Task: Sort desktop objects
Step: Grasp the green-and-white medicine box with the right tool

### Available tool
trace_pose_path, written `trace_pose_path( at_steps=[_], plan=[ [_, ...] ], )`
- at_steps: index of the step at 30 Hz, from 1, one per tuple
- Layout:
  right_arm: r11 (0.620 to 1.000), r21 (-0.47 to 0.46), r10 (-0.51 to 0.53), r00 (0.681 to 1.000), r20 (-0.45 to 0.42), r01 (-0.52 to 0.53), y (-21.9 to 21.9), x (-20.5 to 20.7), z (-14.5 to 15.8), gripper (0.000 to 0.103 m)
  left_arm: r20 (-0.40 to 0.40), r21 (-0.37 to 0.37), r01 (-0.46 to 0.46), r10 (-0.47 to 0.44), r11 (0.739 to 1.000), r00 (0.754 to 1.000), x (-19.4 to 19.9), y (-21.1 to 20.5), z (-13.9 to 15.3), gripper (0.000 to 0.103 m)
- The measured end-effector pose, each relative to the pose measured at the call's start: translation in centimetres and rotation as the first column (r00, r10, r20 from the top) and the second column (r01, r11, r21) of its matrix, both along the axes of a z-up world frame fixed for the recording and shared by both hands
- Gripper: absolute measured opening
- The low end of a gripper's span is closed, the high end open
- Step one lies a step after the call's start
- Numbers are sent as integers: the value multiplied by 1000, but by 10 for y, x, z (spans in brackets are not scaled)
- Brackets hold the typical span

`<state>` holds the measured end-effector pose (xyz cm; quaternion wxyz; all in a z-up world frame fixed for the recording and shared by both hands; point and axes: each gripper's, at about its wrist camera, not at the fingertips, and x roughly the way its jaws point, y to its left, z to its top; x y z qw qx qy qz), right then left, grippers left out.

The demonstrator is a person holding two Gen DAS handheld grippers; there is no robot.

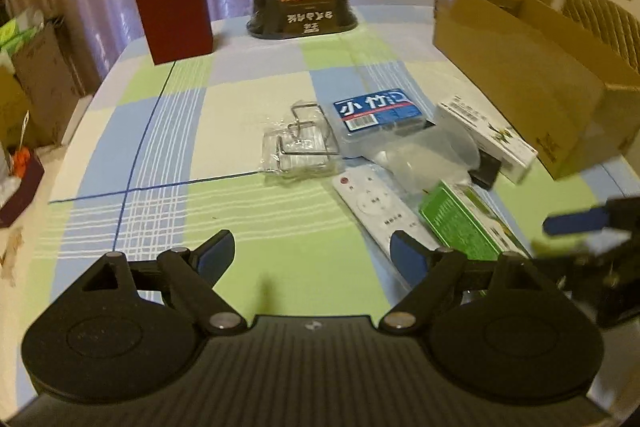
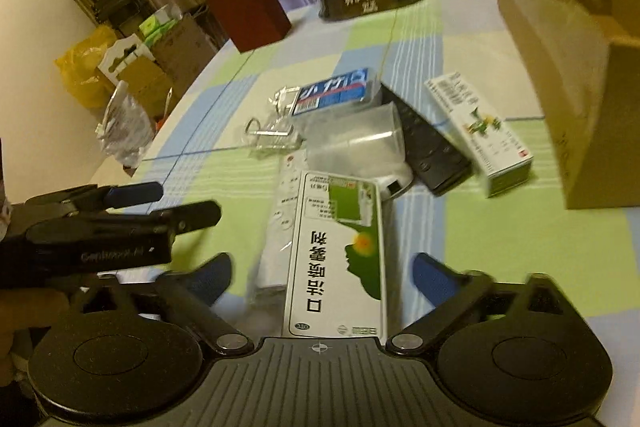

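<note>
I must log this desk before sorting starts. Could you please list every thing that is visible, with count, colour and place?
Cardboard box: 1, brown, table's right side.
Red box: 1, far left.
Dark tub: 1, far centre.
Wire hooks packet: 1, clear, centre.
Blue-labelled case: 1, centre.
Clear cup: 1, lying down.
White remote: 1.
Black remote: 1.
Green-white boxes: 2.
Left hand-held gripper: open.
Right hand-held gripper: open.

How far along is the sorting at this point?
Nothing looks sorted yet. The green-and-white box, white remote, black remote, clear cup, blue-label case, wire clips and second white box lie clustered beside the cardboard box. Both the left gripper and right gripper are open, holding nothing.
</note>
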<state>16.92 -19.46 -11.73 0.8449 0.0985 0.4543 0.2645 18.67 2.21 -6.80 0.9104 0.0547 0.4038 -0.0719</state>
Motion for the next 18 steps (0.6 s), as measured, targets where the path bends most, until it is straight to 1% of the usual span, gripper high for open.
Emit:
trace_pose_path(
  at_steps=[2, 6, 8, 11, 12, 13, 14, 15, 17, 18],
  plan=[
    [1000, -7, -3, 1000, -15, 3, 2, 4, -5, 89, -10, -10, -12, 12, 1000, 1000, 6, 1, -3, 82],
    [1000, -22, -11, 1000, -29, 11, 3, 7, -11, 89, -26, -3, 3, -3, 1000, 1000, 9, -4, -5, 82],
    [1000, -12, -20, 999, -47, 19, 0, 8, -13, 89, -26, 0, 11, -11, 1000, 1000, 9, -7, -4, 82],
    [1000, -16, -26, 997, -71, 25, -3, 10, -16, 87, -29, -19, -1, 1, 1000, 1000, 11, -6, -3, 83],
    [1000, -14, -26, 996, -82, 25, -4, 10, -18, 78, -33, -25, -7, 6, 1000, 999, 12, -5, -3, 83],
    [1000, -9, -23, 995, -94, 22, -4, 11, -19, 75, -38, -27, -11, 10, 1000, 999, 13, -4, -4, 83],
    [1000, -7, -21, 995, -93, 21, -4, 11, -19, 75, -42, -29, -14, 13, 999, 999, 13, -4, -5, 83],
    [1000, -5, -20, 995, -94, 19, -4, 11, -18, 71, -46, -31, -16, 14, 999, 999, 13, -4, -6, 83],
    [1000, 2, -5, 994, -107, 6, -3, 11, -18, 57, -53, -35, -18, 16, 999, 998, 13, -3, -7, 83],
    [1000, -8, -4, 995, -101, 3, -2, 10, -17, 56, -56, -38, -16, 14, 999, 998, 13, -3, -8, 83]
  ],
)
